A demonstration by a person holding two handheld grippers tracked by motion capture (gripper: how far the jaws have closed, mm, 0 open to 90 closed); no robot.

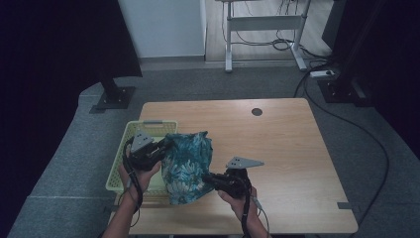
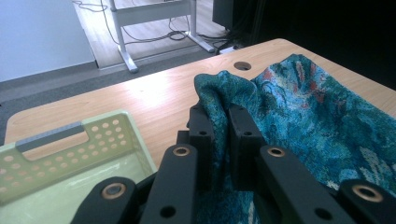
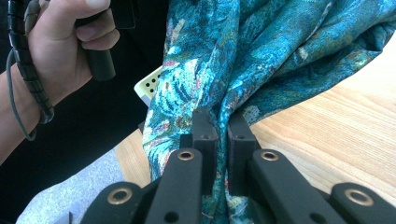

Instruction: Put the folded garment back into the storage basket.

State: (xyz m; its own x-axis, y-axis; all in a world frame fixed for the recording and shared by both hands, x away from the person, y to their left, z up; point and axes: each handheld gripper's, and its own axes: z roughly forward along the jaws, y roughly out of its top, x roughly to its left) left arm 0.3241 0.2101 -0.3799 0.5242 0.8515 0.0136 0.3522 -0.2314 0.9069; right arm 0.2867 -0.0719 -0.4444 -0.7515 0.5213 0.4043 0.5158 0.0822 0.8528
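Observation:
A teal floral cloth [image 1: 188, 166] hangs bunched between my two grippers over the table's near left part. My left gripper [image 1: 161, 147] is shut on the cloth's upper left edge, just above the green basket [image 1: 130, 134]. In the left gripper view the cloth [image 2: 299, 112] is pinched between the jaws of the left gripper [image 2: 218, 112]. My right gripper [image 1: 212, 178] is shut on a lower fold of the cloth. The right gripper view has the cloth [image 3: 243, 60] gathered in the right gripper [image 3: 220, 116], with the other hand [image 3: 60, 51] beyond.
The pale green perforated basket [image 2: 70, 144] sits at the wooden table's [image 1: 277, 144] left edge. A round cable hole [image 1: 256, 111] lies near the far edge. A desk frame [image 1: 262, 22], floor cables and black stands are beyond the table.

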